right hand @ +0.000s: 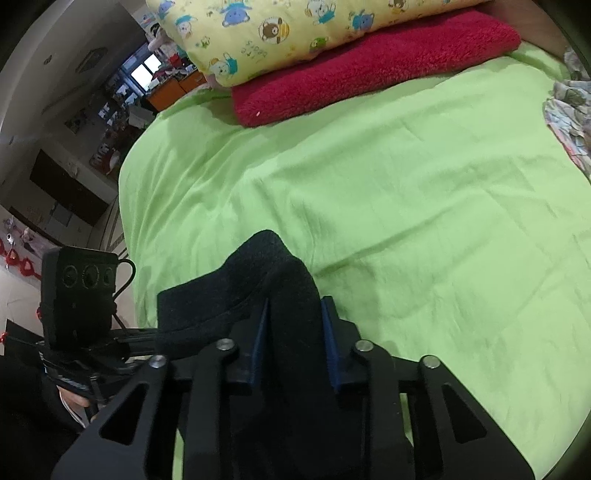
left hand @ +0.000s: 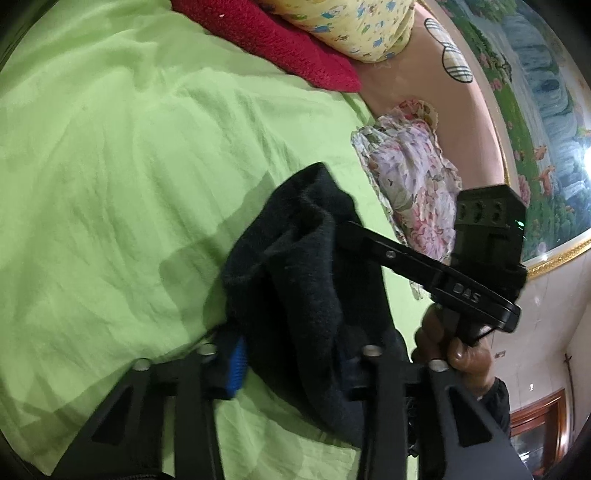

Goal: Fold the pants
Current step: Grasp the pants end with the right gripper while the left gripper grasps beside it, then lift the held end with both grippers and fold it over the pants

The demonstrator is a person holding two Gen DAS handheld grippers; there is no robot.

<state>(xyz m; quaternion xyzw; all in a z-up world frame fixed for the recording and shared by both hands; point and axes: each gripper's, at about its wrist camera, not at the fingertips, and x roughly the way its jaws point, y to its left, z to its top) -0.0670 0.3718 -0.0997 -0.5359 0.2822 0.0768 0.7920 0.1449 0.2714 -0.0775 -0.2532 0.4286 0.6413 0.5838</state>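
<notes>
The black pants (left hand: 295, 280) hang bunched between both grippers above the green bedsheet (left hand: 122, 177). My left gripper (left hand: 291, 362) is shut on one part of the dark cloth, which covers its right pad; the blue left pad (left hand: 236, 365) shows. My right gripper (right hand: 295, 343) is shut on the pants (right hand: 284, 295), with the cloth squeezed between its blue pads (right hand: 328, 332). The right gripper's body also shows in the left wrist view (left hand: 480, 258), close beside the left one. The left gripper's camera block shows in the right wrist view (right hand: 81, 295).
A red blanket (right hand: 369, 62) and a yellow cartoon pillow (right hand: 280, 29) lie at the head of the bed. A floral cloth (left hand: 410, 184) lies at the bed's right edge by the pink headboard (left hand: 417, 81). The green sheet (right hand: 369, 192) spreads ahead. Furniture stands beyond the bed's left edge.
</notes>
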